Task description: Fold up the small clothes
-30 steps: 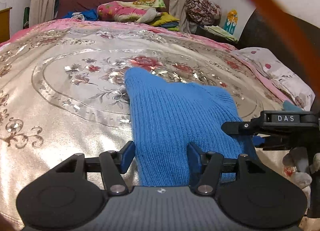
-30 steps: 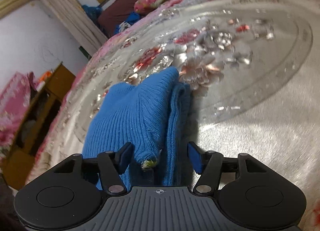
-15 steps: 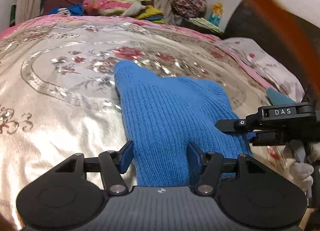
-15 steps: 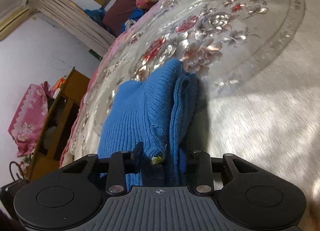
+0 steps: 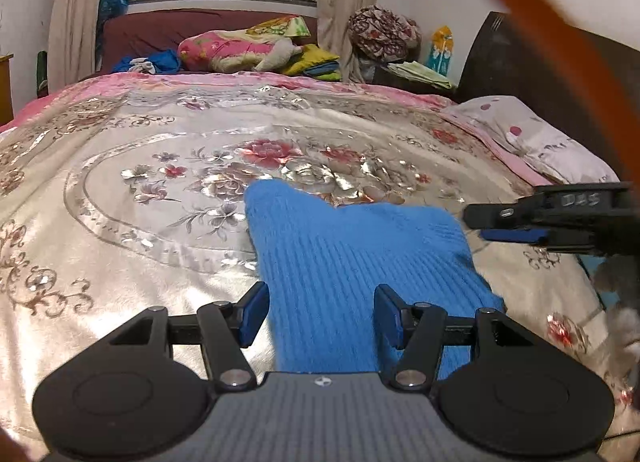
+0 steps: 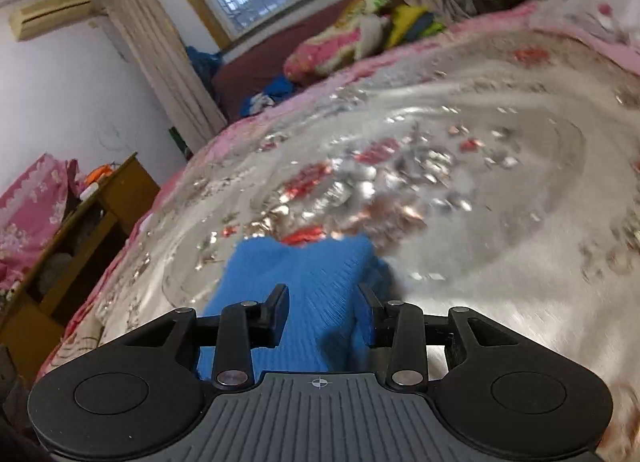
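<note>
Left wrist view. Item: blue ribbed knit garment [image 5: 352, 258], folded, lying flat on the shiny floral satin bedspread [image 5: 120, 190]. Left gripper [image 5: 320, 312]: fingers spread wide, holding nothing; the garment's near end lies in the gap, closer to the right finger [image 5: 388, 316] and passing under it, while the left finger [image 5: 254, 312] stands just beside the garment's left edge over bare bedspread. Right gripper [image 5: 512, 224]: seen side-on at the garment's far right corner, blurred; whether it grips cannot be told here.

Right wrist view. Item: same garment [image 6: 316, 274], blurred, on the bedspread [image 6: 500, 262]. Right gripper [image 6: 324, 312]: fingers partly apart, garment between them; contact with the pads cannot be told. Wooden cabinet [image 6: 80, 246] left of the bed.
</note>
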Demonstrator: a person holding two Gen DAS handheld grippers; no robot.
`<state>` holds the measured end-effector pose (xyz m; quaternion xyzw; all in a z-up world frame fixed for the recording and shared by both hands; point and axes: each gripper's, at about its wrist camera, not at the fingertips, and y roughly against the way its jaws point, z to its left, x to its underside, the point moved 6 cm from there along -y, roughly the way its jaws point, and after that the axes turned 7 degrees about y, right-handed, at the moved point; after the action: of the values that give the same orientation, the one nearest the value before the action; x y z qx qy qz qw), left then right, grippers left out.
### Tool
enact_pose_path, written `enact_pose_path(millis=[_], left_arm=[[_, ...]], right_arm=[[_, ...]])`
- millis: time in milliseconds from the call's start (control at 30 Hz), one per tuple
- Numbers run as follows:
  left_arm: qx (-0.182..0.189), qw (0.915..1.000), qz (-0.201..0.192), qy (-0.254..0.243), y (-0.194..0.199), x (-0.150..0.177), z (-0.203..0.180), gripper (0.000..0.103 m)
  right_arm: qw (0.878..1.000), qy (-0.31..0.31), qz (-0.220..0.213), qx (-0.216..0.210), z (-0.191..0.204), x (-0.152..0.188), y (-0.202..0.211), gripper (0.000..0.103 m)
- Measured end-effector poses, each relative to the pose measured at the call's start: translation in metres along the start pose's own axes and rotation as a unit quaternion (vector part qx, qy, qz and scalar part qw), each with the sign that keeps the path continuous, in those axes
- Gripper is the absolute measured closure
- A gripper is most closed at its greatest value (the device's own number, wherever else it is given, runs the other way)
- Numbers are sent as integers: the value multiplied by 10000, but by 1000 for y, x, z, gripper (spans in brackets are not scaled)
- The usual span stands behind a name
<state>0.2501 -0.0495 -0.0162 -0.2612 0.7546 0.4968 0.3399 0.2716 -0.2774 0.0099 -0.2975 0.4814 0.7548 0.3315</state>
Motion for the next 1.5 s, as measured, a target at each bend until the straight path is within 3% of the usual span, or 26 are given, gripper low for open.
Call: enact_pose_path(millis=[133,233,300,500,600,733,800,900,1500], left_arm=[[-73,9996,184,-212,-12,9,-6,41],[-156,9989,235,-379,-16,14,-9,41],[-199,9987,261,-391,-16,15,-10,40],[-387,9984,255,-308,-2,19,-10,40],[-462,9977,363,-343,1,29,-12,40],[-644,9956,514,-439,0,38,-15,40],[-617,9961,529,-354,4,38,-16,40],[-600,9962,502,-386,13,40,-17,40],[-467,9958,742,-272,41,78,-12,40]], right_arm=[[9995,275,141,27,11,3,-26,71],[9966,431,595,374,8,21,-50,72],[9968,498,474,414,9,26,-50,72],[9985,171,390,350,13,24,-22,70],[9981,448,271,322,24,32,-2,70],[9934,788,636,534,29,57,-2,69],[9933,660,767,555,26,66,-1,67],[9962,397,636,449,24,70,15,67],[9958,-80,787,463,20,110,45,67]])
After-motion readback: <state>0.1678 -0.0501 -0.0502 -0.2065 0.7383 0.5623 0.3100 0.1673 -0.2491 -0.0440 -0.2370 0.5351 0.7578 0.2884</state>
